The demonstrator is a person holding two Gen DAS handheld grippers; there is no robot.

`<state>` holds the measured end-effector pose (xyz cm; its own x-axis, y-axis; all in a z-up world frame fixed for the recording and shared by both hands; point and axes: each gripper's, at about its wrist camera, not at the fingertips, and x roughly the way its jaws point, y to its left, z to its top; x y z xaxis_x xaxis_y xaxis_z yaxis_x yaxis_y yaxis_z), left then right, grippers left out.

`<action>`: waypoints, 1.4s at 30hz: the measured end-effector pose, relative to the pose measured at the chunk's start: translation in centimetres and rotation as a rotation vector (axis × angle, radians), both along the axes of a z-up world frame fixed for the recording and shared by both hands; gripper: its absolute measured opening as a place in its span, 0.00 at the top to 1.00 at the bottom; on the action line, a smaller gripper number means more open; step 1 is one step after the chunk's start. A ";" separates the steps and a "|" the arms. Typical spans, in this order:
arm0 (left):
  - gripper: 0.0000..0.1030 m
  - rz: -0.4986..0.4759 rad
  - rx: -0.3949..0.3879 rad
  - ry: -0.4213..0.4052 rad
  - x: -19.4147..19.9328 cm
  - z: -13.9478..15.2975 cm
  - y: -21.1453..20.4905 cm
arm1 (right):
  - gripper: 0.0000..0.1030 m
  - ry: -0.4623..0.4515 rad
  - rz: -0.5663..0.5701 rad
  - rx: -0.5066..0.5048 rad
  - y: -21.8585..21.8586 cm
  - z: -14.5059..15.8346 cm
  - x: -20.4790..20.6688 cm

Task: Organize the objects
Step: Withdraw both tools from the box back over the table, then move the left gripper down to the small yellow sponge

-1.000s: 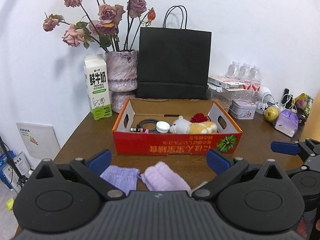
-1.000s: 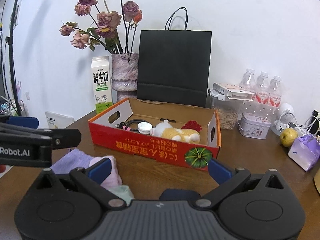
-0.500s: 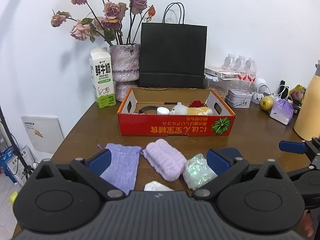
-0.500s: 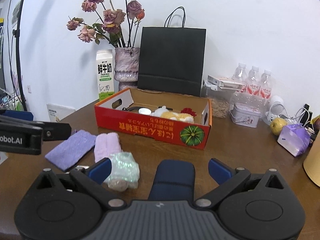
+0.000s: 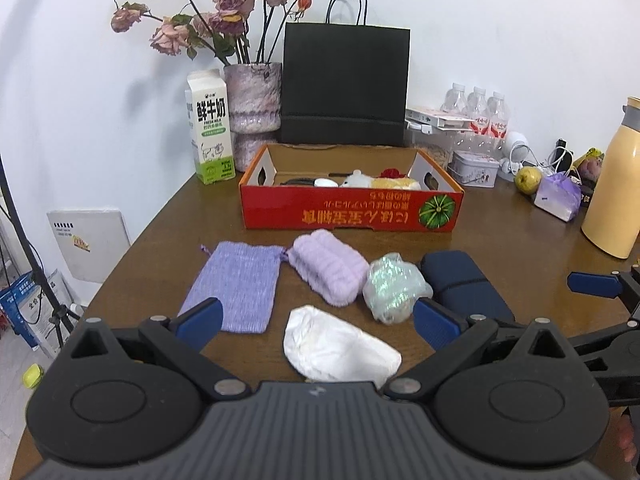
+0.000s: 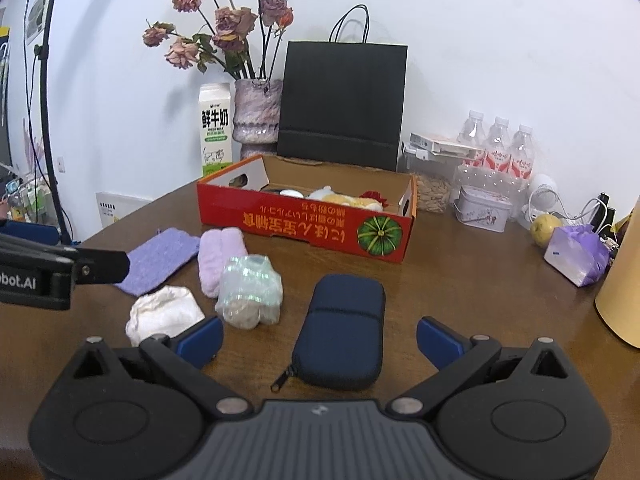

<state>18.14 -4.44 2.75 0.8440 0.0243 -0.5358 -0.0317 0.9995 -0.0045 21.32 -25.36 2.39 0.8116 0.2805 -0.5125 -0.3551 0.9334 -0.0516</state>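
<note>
Five soft things lie in a loose cluster on the brown wooden table (image 5: 500, 236), just in front of the red cardboard box (image 5: 352, 210). There's a flat knitted lilac pouch (image 5: 236, 286) with a drawstring, a plump ribbed pale-purple roll (image 5: 328, 266) right beside it, a crinkly iridescent plastic bundle (image 5: 394, 288) touching that roll, a crumpled white cloth (image 5: 338, 346) nearest us, and a smooth navy zip case (image 6: 342, 330), rounded at the corners.

The right wrist view gives the case whole, zipper pull trailing off its near end; from the left wrist it's half hidden behind a blue fingertip. The left view in turn shows a tall cream-yellow flask (image 5: 614, 188) in full, only a sliver of it on the other side.

Inside the box, a plush toy (image 6: 348, 198) and a white round lid (image 5: 325, 182) peek over the rim.

Left gripper (image 5: 318, 320): jaws spread wide, empty, hanging above the white cloth. Right gripper (image 6: 320, 338): also wide apart, gripping nothing, the navy case lying between its fingers.
</note>
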 end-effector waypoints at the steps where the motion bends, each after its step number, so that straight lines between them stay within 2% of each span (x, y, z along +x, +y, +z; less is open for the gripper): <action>1: 0.00 0.000 -0.001 0.004 -0.2 -0.1 0.0 | 0.00 0.002 0.000 -0.003 0.0 -0.1 -0.2; 21: 0.00 0.026 -0.011 0.125 -1.5 -5.0 1.5 | 0.00 0.056 0.002 -0.008 -0.9 -3.0 -1.9; 28: 0.00 0.008 0.021 0.153 -0.7 -6.6 1.3 | 0.00 0.062 -0.003 0.003 -0.5 -3.8 -1.4; 33: 0.05 -0.006 0.017 0.161 0.1 -7.4 1.5 | 0.00 0.057 -0.020 0.025 -0.4 -4.4 -0.8; 42: 0.20 -0.045 -0.007 0.161 1.6 -7.9 1.3 | 0.00 0.041 -0.041 0.038 -0.4 -5.0 -0.4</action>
